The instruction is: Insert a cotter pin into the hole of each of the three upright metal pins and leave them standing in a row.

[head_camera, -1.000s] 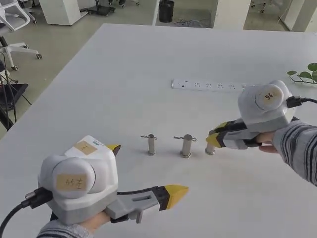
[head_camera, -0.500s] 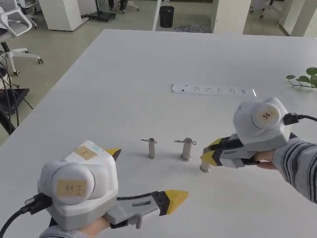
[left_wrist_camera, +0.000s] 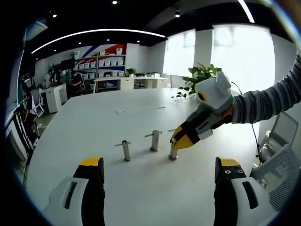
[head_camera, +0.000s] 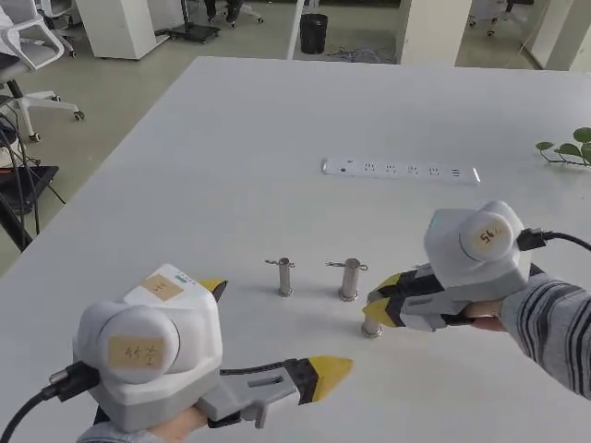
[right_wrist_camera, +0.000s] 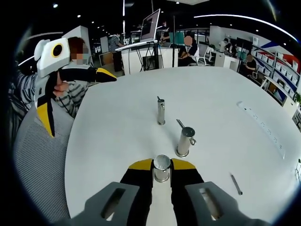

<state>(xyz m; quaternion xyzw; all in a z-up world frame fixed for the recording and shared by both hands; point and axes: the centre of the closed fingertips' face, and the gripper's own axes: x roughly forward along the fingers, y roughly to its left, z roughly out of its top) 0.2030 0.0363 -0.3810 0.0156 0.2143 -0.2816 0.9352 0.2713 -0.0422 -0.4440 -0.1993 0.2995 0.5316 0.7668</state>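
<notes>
The right tool (head_camera: pixel 381 299) pinches the third pin (head_camera: pixel 371 328) near its top. The pin seems to stand on the desk (head_camera: pixel 277 138), at 5 o'clock of the middle pin (head_camera: pixel 349 279). The left tool (head_camera: pixel 272 328) hangs spread and empty. In the right gripper view a loose cotter (right_wrist_camera: pixel 236 184) lies at 4 o'clock of the held pin. Best keep that pin upright and steady, hole turned toward the cotter.

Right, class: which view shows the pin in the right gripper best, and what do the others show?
The right gripper view: the held pin sits close, round top plain, between the right gripper's yellow tips. The head view and left gripper view show its lower end below those tips.
</notes>
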